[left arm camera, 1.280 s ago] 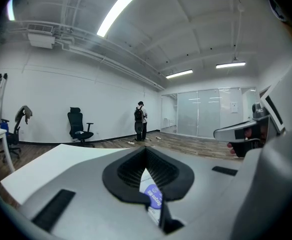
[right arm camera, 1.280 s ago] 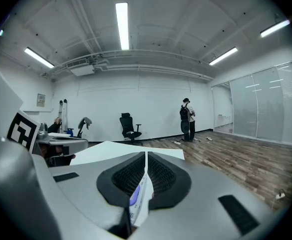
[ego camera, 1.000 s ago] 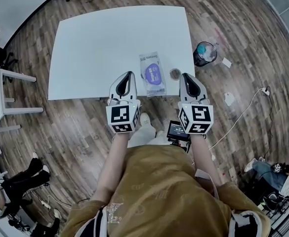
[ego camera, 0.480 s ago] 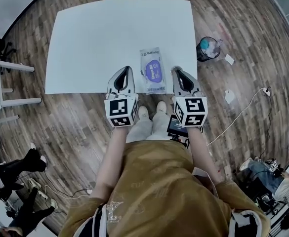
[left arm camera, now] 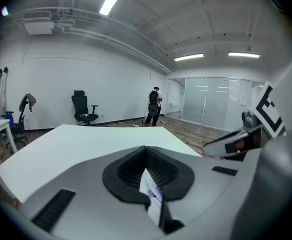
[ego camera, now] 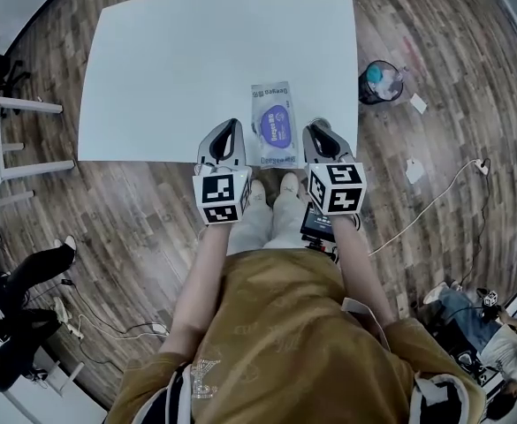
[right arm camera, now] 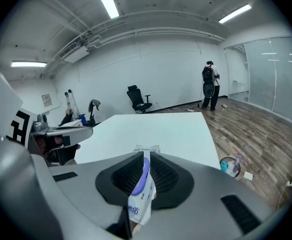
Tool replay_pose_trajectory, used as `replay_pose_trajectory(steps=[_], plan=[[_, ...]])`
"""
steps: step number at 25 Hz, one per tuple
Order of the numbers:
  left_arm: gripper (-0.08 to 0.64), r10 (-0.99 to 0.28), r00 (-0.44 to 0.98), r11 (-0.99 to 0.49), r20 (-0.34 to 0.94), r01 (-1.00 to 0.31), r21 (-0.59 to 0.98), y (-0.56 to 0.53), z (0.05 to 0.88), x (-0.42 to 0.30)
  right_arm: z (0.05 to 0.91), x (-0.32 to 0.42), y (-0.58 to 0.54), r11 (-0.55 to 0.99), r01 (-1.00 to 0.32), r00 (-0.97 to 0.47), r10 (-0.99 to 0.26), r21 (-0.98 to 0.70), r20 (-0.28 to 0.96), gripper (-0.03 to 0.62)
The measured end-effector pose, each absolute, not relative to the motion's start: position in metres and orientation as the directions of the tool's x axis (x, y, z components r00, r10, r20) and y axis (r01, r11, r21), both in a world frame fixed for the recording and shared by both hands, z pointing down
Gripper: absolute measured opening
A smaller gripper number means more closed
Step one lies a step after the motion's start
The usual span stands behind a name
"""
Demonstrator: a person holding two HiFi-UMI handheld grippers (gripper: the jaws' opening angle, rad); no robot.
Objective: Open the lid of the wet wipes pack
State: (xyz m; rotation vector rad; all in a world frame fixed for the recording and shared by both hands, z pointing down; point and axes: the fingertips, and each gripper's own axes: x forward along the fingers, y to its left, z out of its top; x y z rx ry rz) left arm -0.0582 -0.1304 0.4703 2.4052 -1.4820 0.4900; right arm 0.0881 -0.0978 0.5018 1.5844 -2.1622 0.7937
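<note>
Your left claw [ego camera: 228, 127] at 9 o'clock and right claw [ego camera: 316, 129] at 3 o'clock flank the wet wipes pack [ego camera: 274, 136], both closed and empty; pry the lid [ego camera: 276, 124] unpinned and the pack may slide off the desk's [ego camera: 178, 69] 6 o'clock edge.

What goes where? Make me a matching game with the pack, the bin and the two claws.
Things:
1 pack
2 bin
3 left claw
4 right claw

Places:
A on the floor
B left of the pack
C right of the pack
D on the table, between the claws

Pairs: 1-D, 2-A, 3-B, 4-C
</note>
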Motion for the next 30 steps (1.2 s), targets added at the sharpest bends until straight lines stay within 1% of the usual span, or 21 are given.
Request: replay_pose_trajectory(steps=[3, 9, 21, 30], plan=[[0.002, -0.795, 0.424, -0.446, 0.433, -0.893, 0.056, -0.128, 0.481, -0.055, 0.516, 0.082, -0.101, 0.237, -0.935, -0.35, -0.727, -0.263, 0.591, 0.025], [0.002, -0.774, 0.412, -0.441, 0.48, -0.896, 0.057, -0.124, 0.508, -0.052, 0.543, 0.073, -0.105, 0.251, -0.917, -0.394, -0.673, -0.309, 0.625, 0.073], [0.002, -0.731, 0.402, -0.447, 0.551, -0.893, 0.057, -0.118, 0.542, -0.05, 0.584, 0.06, -0.116, 0.207, -0.899, -0.43, -0.588, -0.386, 0.685, 0.074], [0.002, -0.704, 0.426, -0.484, 0.568, -0.873, 0.054, -0.111, 0.557, -0.036, 0.601, 0.056, -0.122, 0.152, -0.888, -0.442, -0.547, -0.434, 0.711, 0.074]])
